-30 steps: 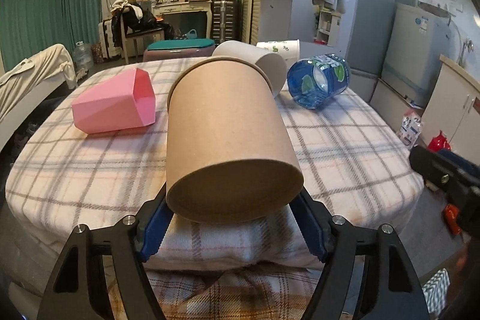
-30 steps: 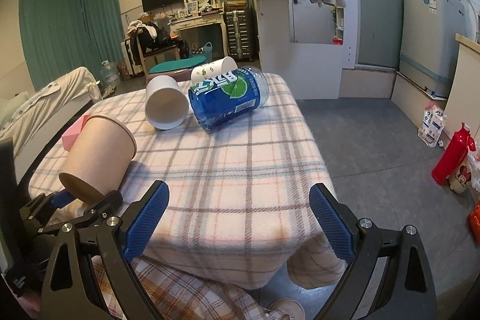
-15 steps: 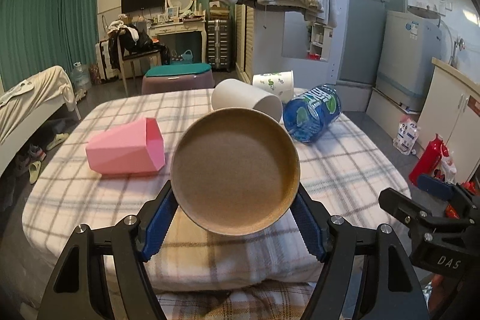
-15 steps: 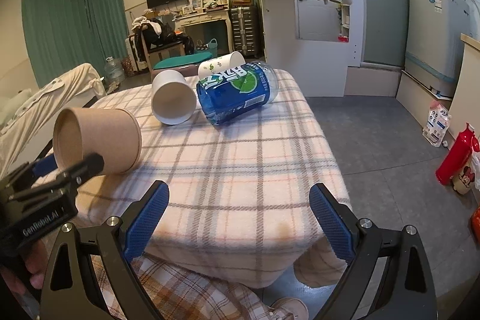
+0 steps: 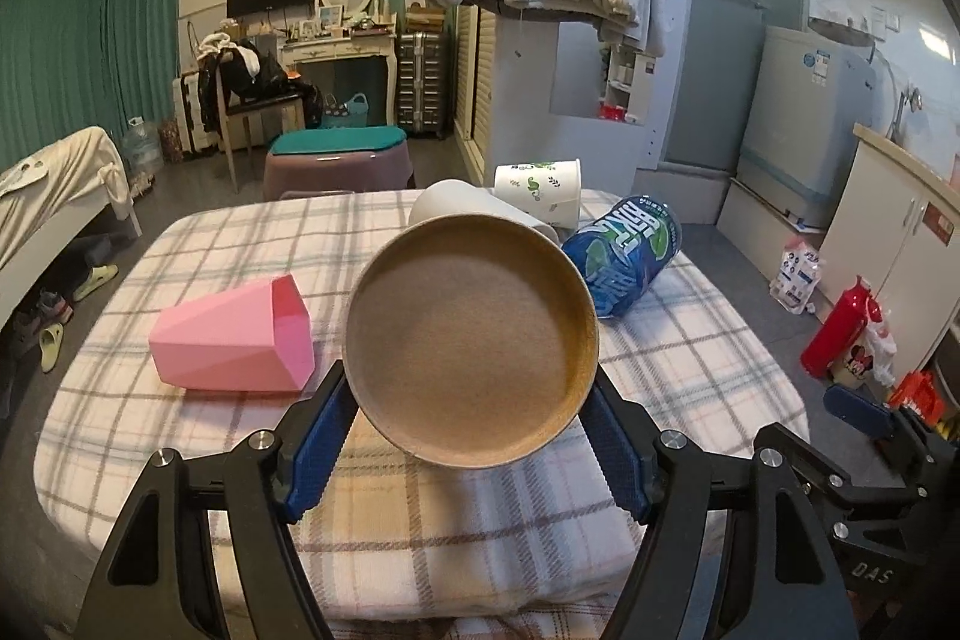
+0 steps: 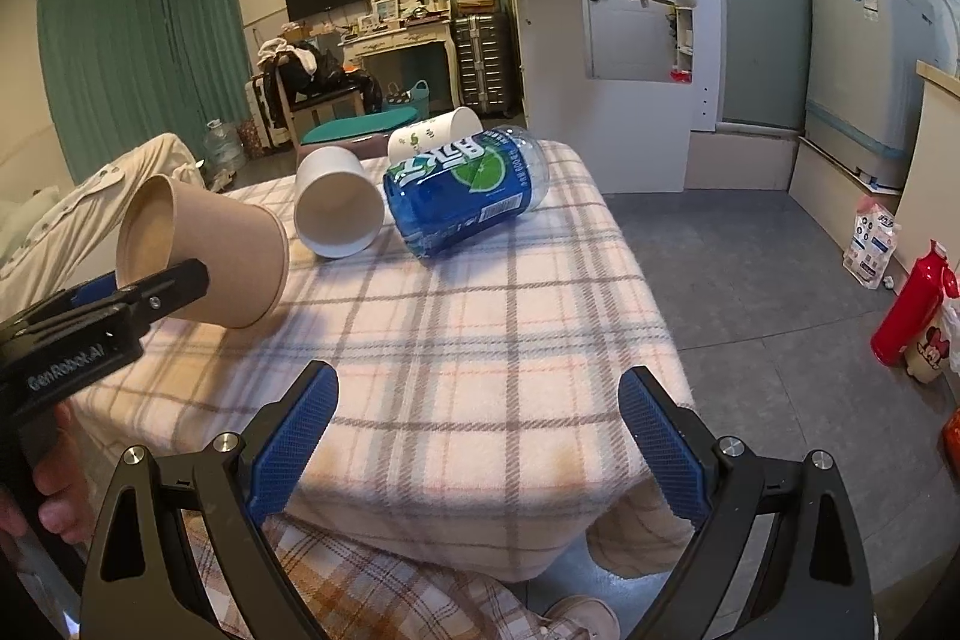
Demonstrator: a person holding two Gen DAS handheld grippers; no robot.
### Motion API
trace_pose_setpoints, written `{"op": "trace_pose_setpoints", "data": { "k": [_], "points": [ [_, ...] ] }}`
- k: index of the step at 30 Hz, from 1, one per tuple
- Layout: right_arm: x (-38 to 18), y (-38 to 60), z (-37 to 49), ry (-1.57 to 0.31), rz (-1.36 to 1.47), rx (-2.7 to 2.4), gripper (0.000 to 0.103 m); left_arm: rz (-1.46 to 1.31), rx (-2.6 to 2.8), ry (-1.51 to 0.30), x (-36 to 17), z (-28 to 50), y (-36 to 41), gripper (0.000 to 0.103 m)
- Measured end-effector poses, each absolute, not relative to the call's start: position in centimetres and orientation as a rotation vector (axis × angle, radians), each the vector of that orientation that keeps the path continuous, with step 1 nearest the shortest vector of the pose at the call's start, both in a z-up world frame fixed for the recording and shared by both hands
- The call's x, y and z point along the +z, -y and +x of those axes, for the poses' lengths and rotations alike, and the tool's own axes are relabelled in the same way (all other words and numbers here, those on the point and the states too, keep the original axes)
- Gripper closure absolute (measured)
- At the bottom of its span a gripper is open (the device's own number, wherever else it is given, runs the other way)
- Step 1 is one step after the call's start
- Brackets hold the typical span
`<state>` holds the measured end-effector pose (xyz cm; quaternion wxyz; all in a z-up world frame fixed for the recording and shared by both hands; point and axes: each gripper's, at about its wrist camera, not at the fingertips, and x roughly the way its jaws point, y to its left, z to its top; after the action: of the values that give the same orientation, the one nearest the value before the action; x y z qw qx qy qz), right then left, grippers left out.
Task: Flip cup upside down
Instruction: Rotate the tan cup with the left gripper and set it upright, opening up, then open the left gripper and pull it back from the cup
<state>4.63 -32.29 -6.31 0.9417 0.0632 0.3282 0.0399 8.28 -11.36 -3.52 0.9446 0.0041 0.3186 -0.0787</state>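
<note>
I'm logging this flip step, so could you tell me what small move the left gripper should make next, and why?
Probably keep rotating the wrist until the mouth faces down: the left gripper holds the brown paper cup sideways above the table, its base toward the left wrist camera.

Your left gripper [image 5: 468,436] now holds the brown cup [image 5: 471,340] higher above the counter [image 5: 690,370] than before, and its flat base has turned to face the left wrist camera.
</note>
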Motion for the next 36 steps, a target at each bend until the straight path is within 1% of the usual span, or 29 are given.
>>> {"op": "trace_pose_setpoints", "data": {
  "k": [3,9,15,21,26,30,31,32,36],
  "points": [
    [-6.2,32.4,5.0,-0.667,0.131,0.077,0.008,0.041,-0.183,-0.686,-3.0,8.3,11.6,0.028],
    [-6.0,32.3,6.1,-0.663,0.16,0.074,0.008,0.092,-0.25,-0.827,-2.6,9.3,11.9,0.028],
    [-5.9,31.9,7.2,-0.667,0.168,0.076,0.008,0.111,-0.243,-0.87,-3.6,11.7,12.0,0.028],
    [-5.9,32.2,8.1,-0.673,0.158,0.056,0.008,0.071,-0.245,-0.856,-4.0,13.6,11.7,0.028],
    [-6.0,32.3,8.7,-0.686,0.16,0.039,0.008,0.078,-0.263,-0.827,-4.3,13.7,11.5,0.028],
    [-5.6,31.8,8.6,-0.68,0.148,0.044,0.008,0.123,-0.24,-0.8,-4.2,13.2,11.5,0.026],
    [-5.4,31.6,8.5,-0.677,0.142,0.046,0.008,0.127,-0.238,-0.794,-4.2,13.1,11.4,0.021],
    [-5.2,31.5,8.4,-0.673,0.14,0.048,0.008,0.12,-0.237,-0.787,-4.0,12.8,11.1,0.019],
    [-4.3,31.0,7.5,-0.652,0.128,0.055,0.008,0.085,-0.228,-0.749,-3.1,11.7,10.3,0.019]
  ]
}}
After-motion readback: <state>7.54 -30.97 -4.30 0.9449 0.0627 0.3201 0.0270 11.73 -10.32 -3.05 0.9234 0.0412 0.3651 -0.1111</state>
